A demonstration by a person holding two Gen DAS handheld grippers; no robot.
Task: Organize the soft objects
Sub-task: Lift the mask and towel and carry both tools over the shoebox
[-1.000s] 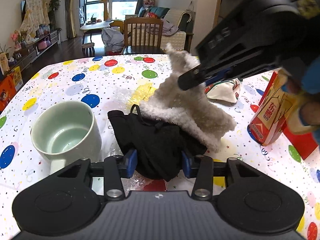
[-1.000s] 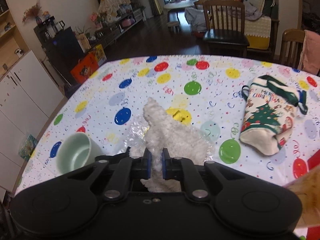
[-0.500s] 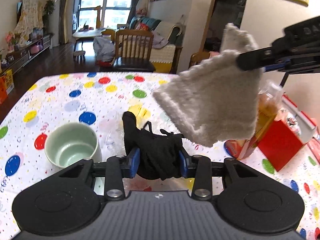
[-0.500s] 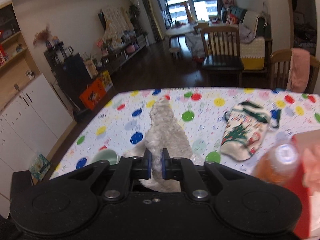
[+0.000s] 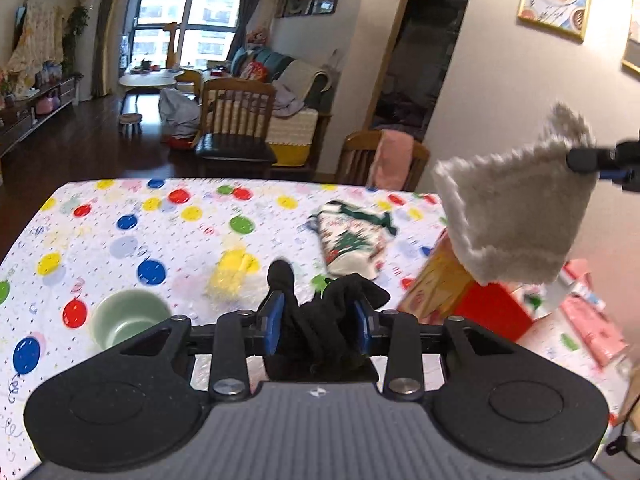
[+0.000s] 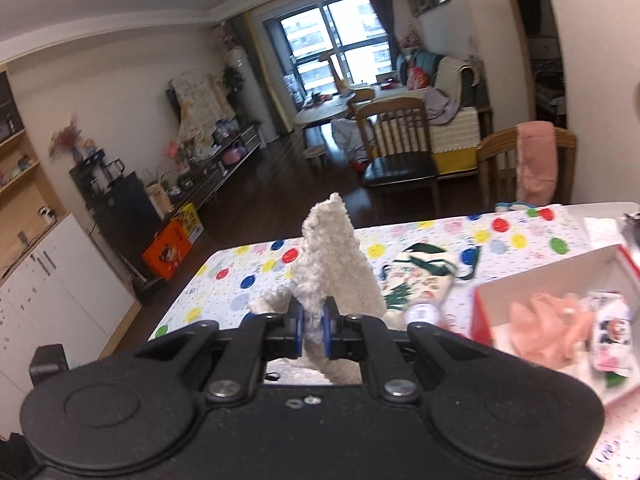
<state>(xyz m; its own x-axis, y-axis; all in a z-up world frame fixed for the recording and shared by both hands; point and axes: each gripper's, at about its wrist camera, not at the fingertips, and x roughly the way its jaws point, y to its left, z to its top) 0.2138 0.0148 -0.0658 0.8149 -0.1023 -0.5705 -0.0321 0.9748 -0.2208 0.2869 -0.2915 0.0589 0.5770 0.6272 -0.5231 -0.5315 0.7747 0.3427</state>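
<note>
My left gripper (image 5: 318, 317) is shut on a black cloth (image 5: 344, 294), held bunched between the blue pads above the spotted tablecloth (image 5: 120, 208). In the left wrist view a fluffy off-white cloth (image 5: 516, 216) hangs high at the right, pinched at its upper corner by my right gripper (image 5: 582, 160). In the right wrist view the same gripper (image 6: 313, 322) is shut on that fluffy cloth (image 6: 332, 264), which stands up from the pads. A Christmas-print pouch (image 5: 352, 240) lies on the table beyond both cloths.
A pale green bowl (image 5: 128, 318) sits at the near left, and a yellow item in clear wrap (image 5: 234, 268) lies mid-table. At the right stand an orange bottle (image 5: 436, 284) and a red box (image 5: 492, 312), its white inside (image 6: 560, 268) holding a pink cloth (image 6: 548, 328). Chairs stand behind the table.
Both grippers have risen. The black cloth has come up off the table in the left gripper. The right gripper has carried the fluffy cloth up and to the right, over the red box.
</note>
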